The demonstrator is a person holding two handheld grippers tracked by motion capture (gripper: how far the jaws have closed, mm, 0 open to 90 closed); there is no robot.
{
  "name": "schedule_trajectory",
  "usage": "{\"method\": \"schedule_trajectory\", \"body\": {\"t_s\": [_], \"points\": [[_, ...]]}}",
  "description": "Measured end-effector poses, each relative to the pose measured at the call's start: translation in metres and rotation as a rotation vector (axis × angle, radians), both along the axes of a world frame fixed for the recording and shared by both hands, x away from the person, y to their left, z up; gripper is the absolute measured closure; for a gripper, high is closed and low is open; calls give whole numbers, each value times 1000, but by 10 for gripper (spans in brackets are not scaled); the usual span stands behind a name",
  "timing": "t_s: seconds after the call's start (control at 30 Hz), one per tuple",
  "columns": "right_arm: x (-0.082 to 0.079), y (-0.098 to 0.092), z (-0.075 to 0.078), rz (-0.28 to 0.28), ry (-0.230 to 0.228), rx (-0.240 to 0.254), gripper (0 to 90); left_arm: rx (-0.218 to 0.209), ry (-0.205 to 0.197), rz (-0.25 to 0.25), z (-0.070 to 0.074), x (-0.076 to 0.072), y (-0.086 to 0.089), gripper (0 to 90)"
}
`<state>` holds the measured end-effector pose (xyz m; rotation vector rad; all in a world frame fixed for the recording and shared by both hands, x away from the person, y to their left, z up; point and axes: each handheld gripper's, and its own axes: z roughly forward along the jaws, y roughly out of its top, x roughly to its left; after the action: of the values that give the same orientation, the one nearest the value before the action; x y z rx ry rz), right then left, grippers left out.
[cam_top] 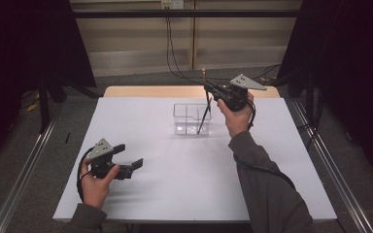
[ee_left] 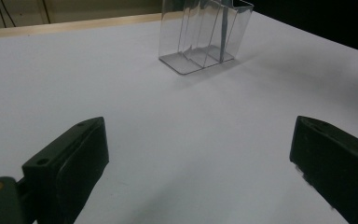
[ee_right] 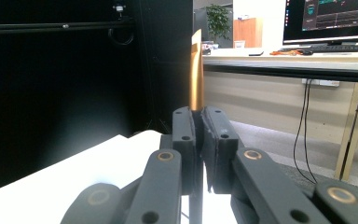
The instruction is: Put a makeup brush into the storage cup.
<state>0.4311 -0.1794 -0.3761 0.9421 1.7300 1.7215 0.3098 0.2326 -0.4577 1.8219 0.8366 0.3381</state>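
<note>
Item: slender stick (cam_top: 206,109), dark shaft with a gold-coloured top end (ee_right: 196,70). Held near upright, lower tip down inside the clear organiser (cam_top: 187,119), apparently its right-hand compartment; this suits lowering it straight in.
Holder: right gripper (cam_top: 210,89), clenched on the stick just below the gold end, so the shaft hangs free.
Left gripper (cam_top: 128,156): jaws spread wide, nothing between them, resting low over the desk (cam_top: 175,184) well apart from the organiser, seemingly idle.
</note>
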Motion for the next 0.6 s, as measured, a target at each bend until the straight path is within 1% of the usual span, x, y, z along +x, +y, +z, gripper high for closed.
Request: {"method": "schedule_trajectory", "body": {"t_s": [0.07,0.13,0.2,0.4,0.6], "points": [[0,1,-1,-3,-2,-4,842,-4,1,-4,0,0,0,41],[1,1,-2,-7,5,-9,842,0,0,2,0,0,0,41],[1,1,-3,-10,12,-3,843,-1,0,3,0,0,0,41],[2,3,-7,-4,6,-16,842,1,-1,2,0,0,0,41],[3,6,-11,3,11,-18,842,7,-1,2,0,0,1,42]]}}
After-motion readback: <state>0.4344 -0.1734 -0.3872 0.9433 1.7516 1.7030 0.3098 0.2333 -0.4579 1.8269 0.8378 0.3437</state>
